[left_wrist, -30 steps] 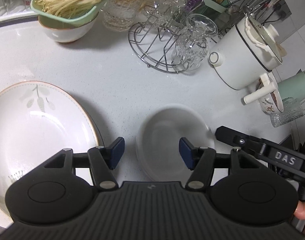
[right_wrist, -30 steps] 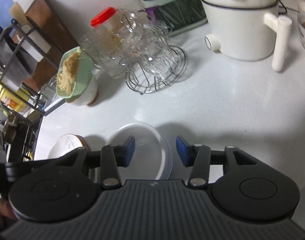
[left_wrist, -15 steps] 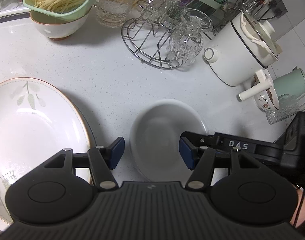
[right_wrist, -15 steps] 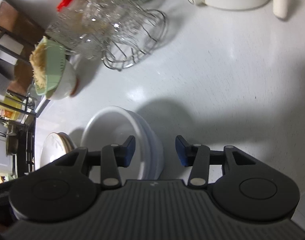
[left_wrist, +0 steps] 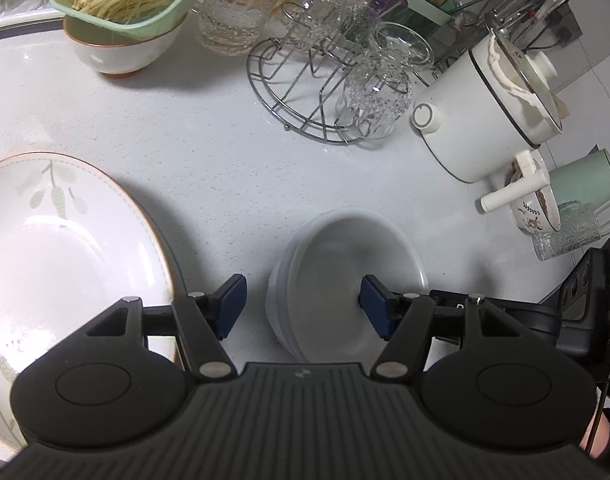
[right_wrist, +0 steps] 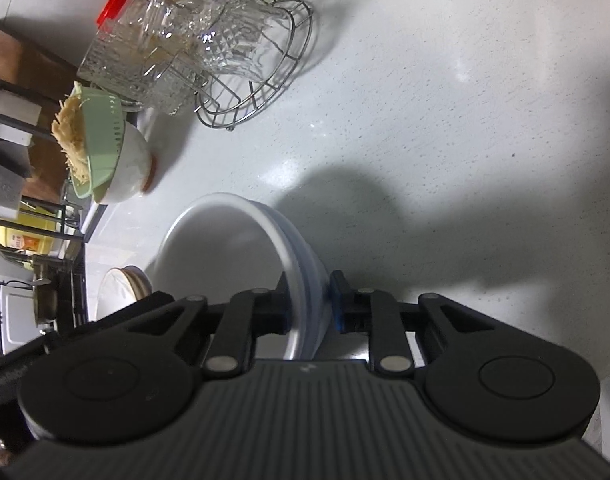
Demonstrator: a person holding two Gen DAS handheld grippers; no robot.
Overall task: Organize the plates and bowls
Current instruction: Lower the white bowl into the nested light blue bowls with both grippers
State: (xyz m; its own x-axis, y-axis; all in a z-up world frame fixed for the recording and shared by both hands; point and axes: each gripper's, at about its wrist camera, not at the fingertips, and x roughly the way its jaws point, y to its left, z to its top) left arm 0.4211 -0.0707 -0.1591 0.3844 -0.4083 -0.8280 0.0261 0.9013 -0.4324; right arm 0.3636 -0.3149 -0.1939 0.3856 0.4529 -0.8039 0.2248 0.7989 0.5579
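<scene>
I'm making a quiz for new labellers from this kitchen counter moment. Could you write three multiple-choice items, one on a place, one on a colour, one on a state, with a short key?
1. Where is the big leaf-patterned plate relative to the stack of white bowls in the left wrist view?
A. To its left
B. On top of it
C. Behind it, by the wire rack

2. What colour is the strainer holding the noodles?
A. Red
B. Pale green
C. Black

3. What is the right tool doing?
A. Hanging open over bare counter
B. Closing on the wall of the bowl stack
C. Holding a glass

Key: 1 A, the plate lies on the counter left of the bowls. 2 B, the strainer sits pale green on a white bowl. 3 B, the right wrist view shows one pad inside the rim and one outside against the stack.
</scene>
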